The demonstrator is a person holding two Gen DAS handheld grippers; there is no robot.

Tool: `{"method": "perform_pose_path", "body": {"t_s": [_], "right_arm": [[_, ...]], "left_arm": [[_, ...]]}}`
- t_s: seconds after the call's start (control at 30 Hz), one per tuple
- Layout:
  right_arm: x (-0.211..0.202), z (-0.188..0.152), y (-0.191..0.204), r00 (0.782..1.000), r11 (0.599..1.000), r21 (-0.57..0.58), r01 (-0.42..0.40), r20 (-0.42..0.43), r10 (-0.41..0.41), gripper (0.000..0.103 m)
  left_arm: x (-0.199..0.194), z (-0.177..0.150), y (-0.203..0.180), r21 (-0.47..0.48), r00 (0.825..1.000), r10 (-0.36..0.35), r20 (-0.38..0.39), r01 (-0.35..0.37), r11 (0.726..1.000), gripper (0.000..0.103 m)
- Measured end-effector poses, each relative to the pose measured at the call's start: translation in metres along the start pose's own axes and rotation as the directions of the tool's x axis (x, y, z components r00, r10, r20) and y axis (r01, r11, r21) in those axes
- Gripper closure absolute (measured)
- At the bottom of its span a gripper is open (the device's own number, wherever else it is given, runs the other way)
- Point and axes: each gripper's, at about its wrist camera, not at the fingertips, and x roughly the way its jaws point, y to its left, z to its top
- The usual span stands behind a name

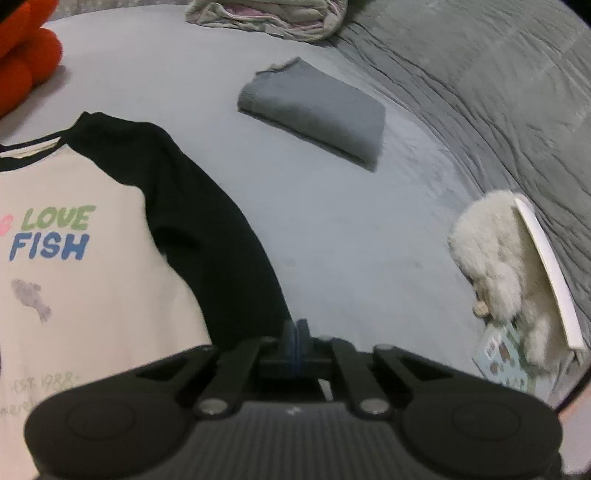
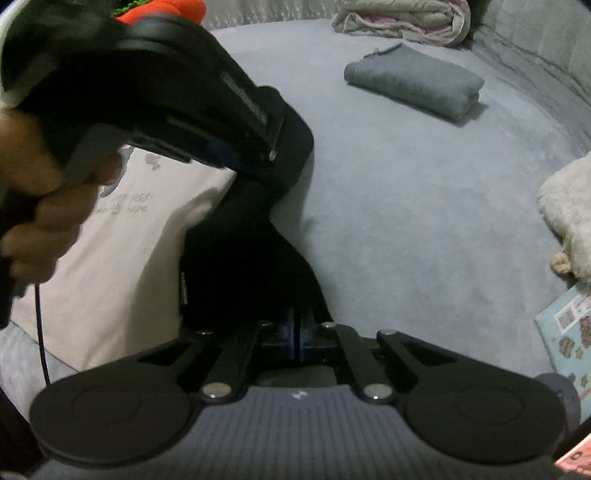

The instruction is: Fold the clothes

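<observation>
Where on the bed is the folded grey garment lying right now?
In both wrist views the folded grey garment lies alone on the bed, beyond the shirt's black sleeve and before the bundled blanket.

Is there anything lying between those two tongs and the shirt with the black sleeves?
Nothing visible. Both tongs, the left and the right, sit shut right at the black sleeve of the shirt. The folded grey garment lies well beyond.

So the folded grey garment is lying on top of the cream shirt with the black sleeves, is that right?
Not quite. The folded grey garment lies apart from the cream shirt, directly on the bed cover, with bare cover between them. The left wrist view shows it.
</observation>
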Motion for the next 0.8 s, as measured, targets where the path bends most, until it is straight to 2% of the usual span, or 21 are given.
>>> {"method": "perform_pose_path", "body": {"t_s": [0.07, 0.17, 0.23, 0.3, 0.37, 0.47, 0.5, 0.6, 0.8], "right_arm": [[-0.009, -0.002, -0.001, 0.999, 0.999, -0.014, 0.04, 0.038, -0.04, 0.103], [-0.025, -0.003, -0.006, 0.988, 0.993, -0.018, 0.117, 0.099, -0.115, 0.103], [-0.033, -0.003, -0.01, 0.982, 0.991, 0.0, 0.134, 0.131, -0.133, 0.103], [-0.038, -0.004, -0.015, 0.982, 0.994, 0.031, 0.104, 0.155, -0.108, 0.103], [-0.042, -0.004, -0.019, 0.983, 0.997, 0.056, 0.048, 0.175, -0.057, 0.096], [-0.04, 0.0, -0.025, 0.985, 0.994, 0.095, -0.056, 0.167, 0.039, 0.075], [-0.038, 0.001, -0.026, 0.985, 0.991, 0.105, -0.082, 0.161, 0.064, 0.06], [-0.032, 0.002, -0.024, 0.987, 0.99, 0.098, -0.098, 0.135, 0.085, 0.058], [-0.027, -0.002, -0.009, 0.988, 0.994, 0.039, -0.097, 0.122, 0.092, 0.058]], "left_arm": [[-0.003, 0.003, -0.001, -0.013, 0.999, -0.003, 0.032, 0.003, 1.0, 0.103], [-0.008, 0.012, -0.004, -0.045, 0.996, -0.043, 0.081, 0.047, 0.998, 0.103], [-0.012, 0.018, -0.009, -0.047, 0.992, -0.056, 0.109, 0.061, 0.997, 0.103], [-0.016, 0.024, -0.015, -0.037, 0.99, -0.068, 0.127, 0.074, 0.997, 0.103], [-0.022, 0.027, -0.019, -0.028, 0.986, -0.092, 0.139, 0.097, 0.995, 0.103], [-0.029, 0.023, -0.014, -0.027, 0.985, -0.111, 0.131, 0.116, 0.993, 0.099], [-0.031, 0.02, -0.012, -0.021, 0.986, -0.11, 0.127, 0.114, 0.993, 0.097], [-0.038, 0.004, 0.0, -0.003, 0.987, -0.099, 0.129, 0.1, 0.995, 0.087], [-0.046, -0.038, 0.038, 0.012, 0.982, -0.126, 0.144, 0.125, 0.992, 0.087]]}}
